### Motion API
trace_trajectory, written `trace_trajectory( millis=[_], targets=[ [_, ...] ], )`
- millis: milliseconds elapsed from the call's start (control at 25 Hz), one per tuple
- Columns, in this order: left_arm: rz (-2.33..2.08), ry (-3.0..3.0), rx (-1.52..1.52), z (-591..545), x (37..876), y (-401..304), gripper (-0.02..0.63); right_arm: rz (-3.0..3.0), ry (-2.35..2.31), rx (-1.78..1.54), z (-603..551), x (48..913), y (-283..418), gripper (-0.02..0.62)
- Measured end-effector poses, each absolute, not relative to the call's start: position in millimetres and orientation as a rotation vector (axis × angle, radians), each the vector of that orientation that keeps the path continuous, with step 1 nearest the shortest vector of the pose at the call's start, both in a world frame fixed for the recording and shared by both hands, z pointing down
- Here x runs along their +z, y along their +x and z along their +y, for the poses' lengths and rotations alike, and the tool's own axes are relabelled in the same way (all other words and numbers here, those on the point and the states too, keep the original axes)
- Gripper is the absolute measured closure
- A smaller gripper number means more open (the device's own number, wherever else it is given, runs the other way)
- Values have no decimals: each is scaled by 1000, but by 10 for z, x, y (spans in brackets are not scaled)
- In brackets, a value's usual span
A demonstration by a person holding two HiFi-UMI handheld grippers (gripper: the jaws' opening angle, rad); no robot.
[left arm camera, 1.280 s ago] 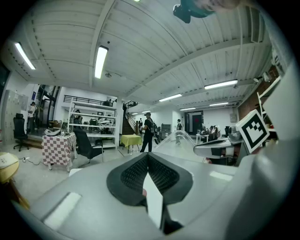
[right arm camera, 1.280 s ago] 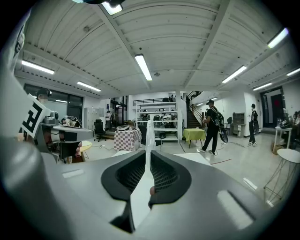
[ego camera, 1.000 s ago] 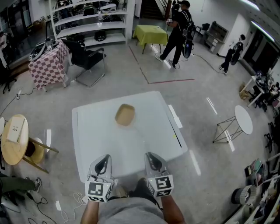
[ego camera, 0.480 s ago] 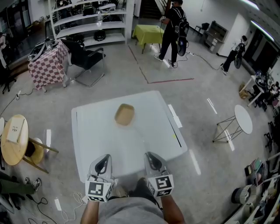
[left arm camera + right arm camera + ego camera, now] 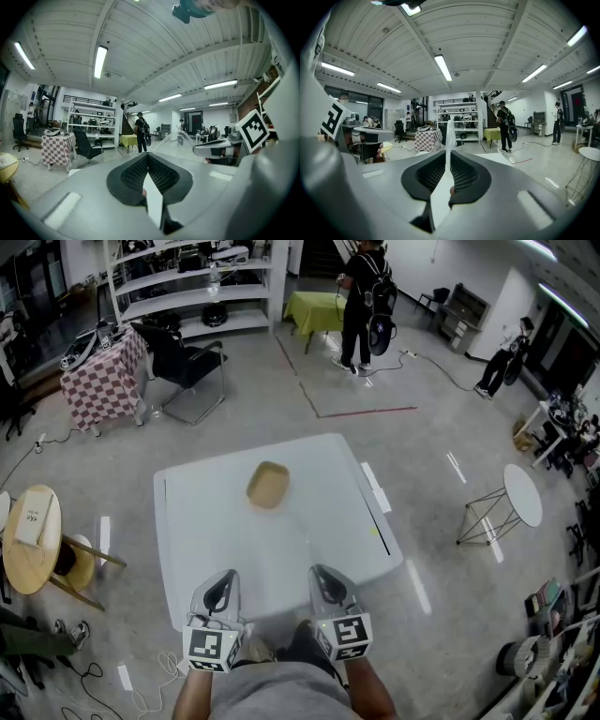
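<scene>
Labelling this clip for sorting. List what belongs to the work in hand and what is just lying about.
In hand: left tongs, right tongs, both shut; tan bowl; white table.
Lying about: black chair, checkered table, green table, round side table.

White square table standing on grey floor, 1 tan shallow bowl lying on its far half, near the middle, thin dark line along its left edge

The head view looks steeply down over the white table. Both gripper views sit low at its near edge, facing the far wall; all three share the shelving
</scene>
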State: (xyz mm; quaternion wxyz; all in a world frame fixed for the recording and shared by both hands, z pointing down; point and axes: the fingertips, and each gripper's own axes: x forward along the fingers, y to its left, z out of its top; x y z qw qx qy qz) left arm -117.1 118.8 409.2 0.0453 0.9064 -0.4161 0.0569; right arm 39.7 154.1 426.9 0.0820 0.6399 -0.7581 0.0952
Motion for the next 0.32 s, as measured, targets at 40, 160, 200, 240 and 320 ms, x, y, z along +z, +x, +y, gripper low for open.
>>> trace_trajectory(
  millis=[40, 160, 200, 240, 320],
  targets=[
    [-1270, 2768, 175, 1182, 4095, -1169, 594, -2266, 1911, 286, 1533, 4269, 399, 560],
    [-1271, 2765, 178, 1139, 4089, -1173, 594, -2270, 1912, 288, 1490, 4254, 397, 560],
    [-1271, 2764, 178, 1122, 4087, -1177, 594, -2270, 1911, 288, 1474, 4249, 392, 560],
    [-1271, 2763, 178, 1106, 4085, -1181, 594, -2270, 1911, 288, 1460, 4247, 387, 560],
    [-1271, 2763, 176, 1075, 4080, -1186, 594, -2270, 1910, 289, 1431, 4246, 378, 560]
  ],
)
